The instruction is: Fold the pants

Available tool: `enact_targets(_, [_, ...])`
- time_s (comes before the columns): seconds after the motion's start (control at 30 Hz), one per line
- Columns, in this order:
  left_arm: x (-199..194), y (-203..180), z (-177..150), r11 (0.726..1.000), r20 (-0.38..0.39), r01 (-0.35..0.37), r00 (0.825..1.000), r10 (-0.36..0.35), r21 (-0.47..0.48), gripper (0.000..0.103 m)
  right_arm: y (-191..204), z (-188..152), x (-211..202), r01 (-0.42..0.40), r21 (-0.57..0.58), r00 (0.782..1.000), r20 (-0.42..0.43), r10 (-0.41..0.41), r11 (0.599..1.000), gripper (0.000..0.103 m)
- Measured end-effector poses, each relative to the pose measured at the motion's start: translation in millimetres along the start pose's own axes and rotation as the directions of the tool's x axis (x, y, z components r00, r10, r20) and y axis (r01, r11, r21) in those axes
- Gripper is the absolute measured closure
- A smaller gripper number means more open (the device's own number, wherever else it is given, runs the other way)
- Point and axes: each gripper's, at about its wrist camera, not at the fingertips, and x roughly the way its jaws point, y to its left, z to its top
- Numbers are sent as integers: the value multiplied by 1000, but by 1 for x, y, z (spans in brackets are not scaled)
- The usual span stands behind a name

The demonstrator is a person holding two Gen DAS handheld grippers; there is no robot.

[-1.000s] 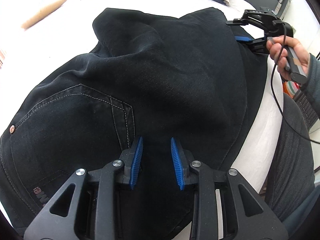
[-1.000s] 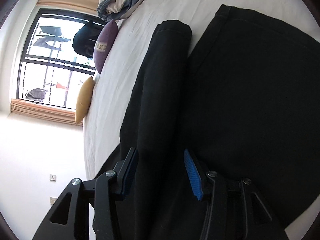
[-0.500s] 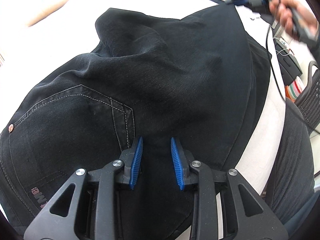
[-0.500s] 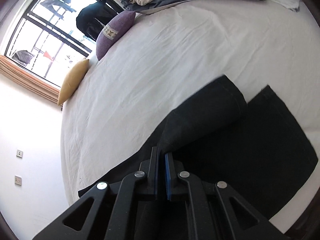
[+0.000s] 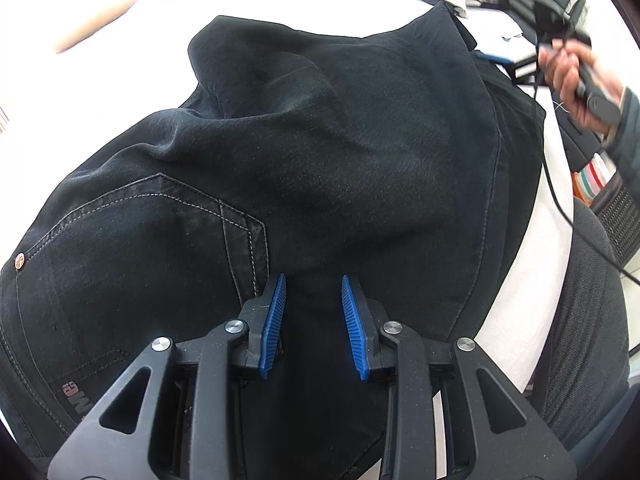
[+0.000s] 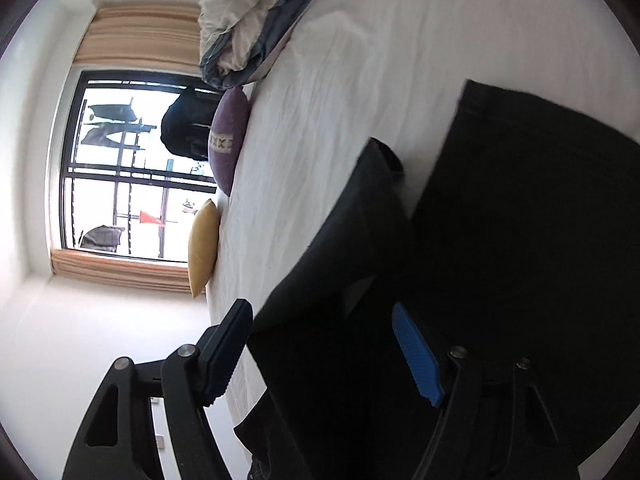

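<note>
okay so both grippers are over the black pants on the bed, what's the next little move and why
Probably close the right gripper on the pant leg. Its jaws are open with dark fabric lying between them, so nothing is gripped. The left gripper is also open, low over the seat of the pants near the back pocket. With a leg end gripped, the fold on the bed could begin.

The left gripper (image 5: 311,326) hovers with fingers (image 5: 273,320) parted over black jeans (image 5: 320,152) spread on the white bed (image 5: 120,64). At upper right, the right gripper (image 5: 516,62) meets the raised leg end.
</note>
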Motion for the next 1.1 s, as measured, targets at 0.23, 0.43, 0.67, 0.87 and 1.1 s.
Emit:
enact_targets(0.23, [1, -12, 5, 1000, -8, -17, 1000, 17, 1, 75, -41, 15, 15, -128, 179, 990, 79, 116, 975, 39])
enact_targets(0.43, [4, -21, 7, 1000, -15, -22, 1000, 22, 1, 75, -33, 39, 5, -116, 78, 982, 158, 102, 990, 41])
enact_targets(0.67, [10, -21, 6, 1000, -8, -19, 1000, 19, 7, 75, 0, 46, -2, 20, -481, 1000, -1, -23, 876, 41])
enact_targets(0.87, [11, -27, 9, 999, -18, -33, 999, 33, 9, 75, -3, 42, 16, 51, -610, 994, -43, -97, 791, 41])
enact_targets(1.1, [16, -35, 14, 999, -21, -42, 999, 43, 17, 75, 2, 34, 28, -26, -647, 985, -144, -89, 762, 72])
